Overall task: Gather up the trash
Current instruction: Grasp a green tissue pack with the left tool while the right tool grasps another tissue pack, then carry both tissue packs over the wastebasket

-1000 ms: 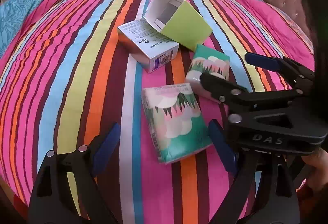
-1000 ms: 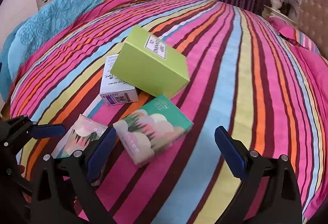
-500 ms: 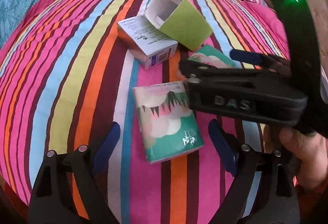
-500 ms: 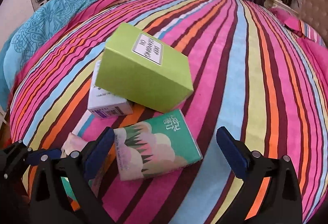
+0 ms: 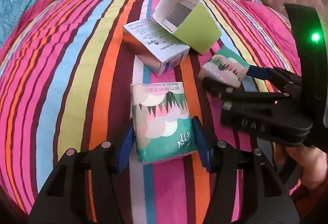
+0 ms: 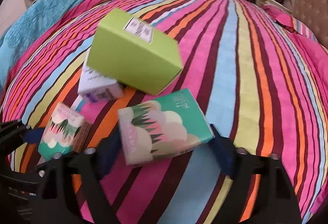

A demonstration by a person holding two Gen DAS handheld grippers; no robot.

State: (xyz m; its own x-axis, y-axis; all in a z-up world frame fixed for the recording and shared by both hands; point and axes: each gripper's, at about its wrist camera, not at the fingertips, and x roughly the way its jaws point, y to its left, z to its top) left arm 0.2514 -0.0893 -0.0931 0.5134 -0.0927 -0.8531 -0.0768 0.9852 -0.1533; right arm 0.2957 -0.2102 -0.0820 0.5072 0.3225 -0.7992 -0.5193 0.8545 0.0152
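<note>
I close the left tool (image 5: 163, 137) on the near green tissue pack with cloud print (image 5: 162, 121), and the right tool (image 6: 164, 148) on its twin (image 6: 164, 127), both lying on the striped bed (image 5: 82, 60). Both jaws are closing; pads touching. I judge: grip squarely, then lift.

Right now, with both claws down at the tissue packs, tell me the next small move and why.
Probably finish closing, then lift both together. The left claw is closing with its pads against one tissue pack; the right claw is closing around the other pack. Both lie on the striped bedspread.
</note>
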